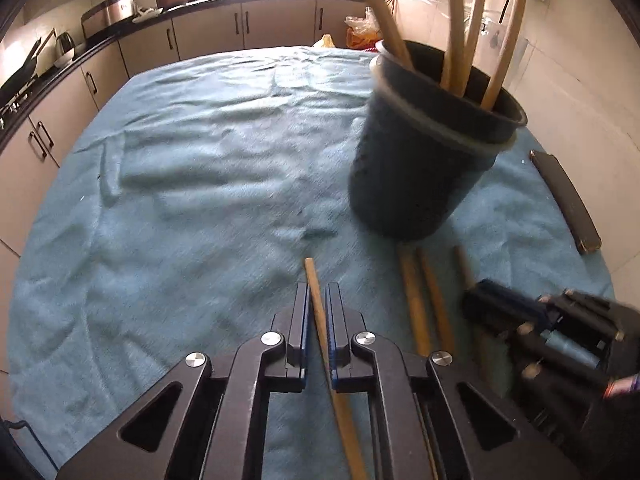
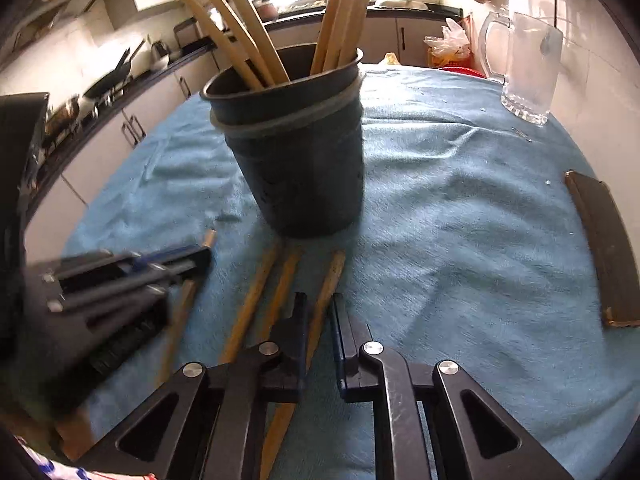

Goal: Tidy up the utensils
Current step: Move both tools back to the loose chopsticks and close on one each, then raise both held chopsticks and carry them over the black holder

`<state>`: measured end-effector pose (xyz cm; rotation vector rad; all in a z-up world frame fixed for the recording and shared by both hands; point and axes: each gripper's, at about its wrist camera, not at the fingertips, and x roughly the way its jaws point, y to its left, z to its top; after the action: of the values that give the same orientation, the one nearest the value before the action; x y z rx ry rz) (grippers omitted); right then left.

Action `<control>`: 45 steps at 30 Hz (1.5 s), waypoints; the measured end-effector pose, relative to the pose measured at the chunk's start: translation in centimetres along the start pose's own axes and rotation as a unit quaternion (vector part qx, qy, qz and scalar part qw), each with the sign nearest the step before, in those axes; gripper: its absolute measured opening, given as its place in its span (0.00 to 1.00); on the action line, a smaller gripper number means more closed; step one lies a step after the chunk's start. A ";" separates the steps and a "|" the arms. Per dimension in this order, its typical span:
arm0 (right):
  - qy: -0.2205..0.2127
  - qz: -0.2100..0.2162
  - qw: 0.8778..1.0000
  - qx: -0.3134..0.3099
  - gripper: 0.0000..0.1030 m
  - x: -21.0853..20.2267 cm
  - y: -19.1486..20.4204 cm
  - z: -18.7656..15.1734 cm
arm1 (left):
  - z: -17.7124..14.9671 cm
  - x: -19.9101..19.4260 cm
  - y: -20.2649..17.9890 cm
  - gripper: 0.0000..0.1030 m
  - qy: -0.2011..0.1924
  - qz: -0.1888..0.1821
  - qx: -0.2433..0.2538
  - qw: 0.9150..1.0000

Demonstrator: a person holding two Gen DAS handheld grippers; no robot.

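A black holder cup (image 1: 420, 168) (image 2: 304, 168) stands on the blue cloth with several wooden utensils (image 1: 456, 40) (image 2: 340, 20) upright in it. In front of it lie loose wooden handles (image 1: 412, 292) (image 2: 256, 292), side by side. My left gripper (image 1: 319, 292) is shut on one wooden handle (image 1: 312, 276), whose end sticks out past the fingertips. My right gripper (image 2: 319, 302) is closed around another wooden handle (image 2: 336, 268), which runs back under the jaws. Each gripper shows in the other's view: the right gripper (image 1: 484, 296) low at the right, the left gripper (image 2: 196, 258) at the left.
The blue cloth (image 1: 200, 160) covers the whole table. A dark flat case (image 1: 564, 200) (image 2: 604, 252) lies at the right edge. A glass pitcher (image 2: 528, 76) stands at the far right near the wall. Kitchen cabinets (image 1: 208, 32) and a counter run behind and to the left.
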<state>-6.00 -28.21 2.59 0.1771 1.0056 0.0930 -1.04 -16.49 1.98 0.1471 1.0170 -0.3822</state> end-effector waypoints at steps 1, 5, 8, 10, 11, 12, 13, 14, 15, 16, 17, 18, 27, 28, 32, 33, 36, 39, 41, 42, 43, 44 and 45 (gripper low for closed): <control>0.008 0.002 1.000 -0.002 0.11 -0.5 -0.6 -0.5 | -0.5 -0.4 0.6 0.06 0.003 -0.001 0.000 1.000; 0.028 -0.003 1.000 -0.010 0.11 -2.5 -3.3 -2.6 | -2.4 -1.7 2.4 0.07 0.012 -0.023 -0.008 1.000; 0.033 -0.013 0.999 -0.002 0.13 -3.3 -4.8 -3.4 | -3.0 -2.0 2.6 0.07 0.015 -0.035 -0.007 0.999; 0.035 -0.022 0.999 0.003 0.14 -3.5 -5.2 -3.5 | -2.9 -2.0 2.7 0.07 0.018 -0.035 -0.005 0.999; 0.036 -0.022 0.999 0.006 0.15 -3.5 -5.3 -3.5 | -2.8 -1.9 2.7 0.07 0.022 -0.036 -0.009 0.999; 0.038 -0.022 0.999 0.009 0.15 -3.4 -5.3 -3.4 | -2.6 -1.9 2.8 0.07 0.025 -0.039 -0.014 0.999; 0.039 -0.025 0.999 0.012 0.15 -3.4 -5.3 -3.2 | -2.6 -1.8 2.8 0.08 0.028 -0.042 -0.018 0.999; 0.039 -0.028 0.999 0.012 0.15 -3.3 -5.3 -3.1 | -2.4 -1.7 2.9 0.08 0.029 -0.044 -0.020 0.998; 0.041 -0.033 0.999 0.012 0.15 -3.1 -5.2 -3.0 | -2.3 -1.6 3.0 0.08 0.031 -0.044 -0.021 0.998; 0.042 -0.038 0.998 0.012 0.15 -3.0 -5.0 -2.8 | -2.2 -1.5 3.1 0.08 0.032 -0.044 -0.021 0.998; 0.044 -0.044 0.998 0.010 0.15 -2.9 -4.7 -2.6 | -2.1 -1.4 3.0 0.08 0.034 -0.043 -0.021 0.998; 0.047 -0.051 0.998 0.007 0.15 -2.7 -4.5 -2.4 | -2.1 -1.4 3.0 0.08 0.036 -0.042 -0.020 0.998; 0.062 -0.110 0.992 -0.011 0.15 -1.2 -2.6 -0.7 | -1.9 -1.1 1.7 0.10 0.018 -0.012 0.001 1.000; 0.061 -0.112 0.992 -0.013 0.15 -1.1 -2.3 -0.6 | -2.0 -1.2 1.4 0.11 0.013 -0.007 0.006 1.000; 0.044 -0.116 0.992 -0.019 0.08 -0.9 -1.7 -0.6 | -2.4 -1.2 0.5 0.06 -0.003 0.007 0.030 1.000; 0.039 -0.109 0.993 -0.014 0.07 -1.0 -1.8 -0.6 | -2.5 -1.3 0.5 0.05 -0.001 0.003 0.028 1.000; 0.023 -0.084 0.996 0.006 0.07 -1.7 -2.2 -0.8 | -2.7 -2.5 0.5 0.05 -0.009 -0.001 0.016 1.000; -0.004 -0.069 0.998 0.005 0.07 -3.0 -1.7 -1.0 | -2.6 -4.8 0.3 0.05 -0.038 -0.003 0.016 0.999; -0.027 -0.058 0.998 0.010 0.07 -4.4 -1.5 -1.0 | -2.5 -6.6 0.2 0.05 -0.058 -0.010 0.009 0.998; -0.038 -0.053 0.998 0.012 0.07 -4.9 -1.5 -0.9 | -2.4 -7.3 0.0 0.05 -0.066 -0.013 0.006 0.998; -0.051 -0.047 0.997 0.015 0.07 -5.7 -1.4 -0.9 | -2.3 -8.2 -0.1 0.05 -0.076 -0.014 0.003 0.997; -0.063 -0.043 0.997 0.017 0.07 -6.4 -1.3 -0.9 | -2.2 -9.0 -0.2 0.05 -0.085 -0.015 0.001 0.996; -0.075 -0.038 0.996 0.020 0.07 -7.2 -1.3 -0.9 | -2.2 -9.8 -0.2 0.05 -0.094 -0.016 -0.001 0.995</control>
<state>-10.60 -30.52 7.89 0.1799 0.8632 -0.0097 -7.47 -13.67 9.23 0.0908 0.8348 -0.4153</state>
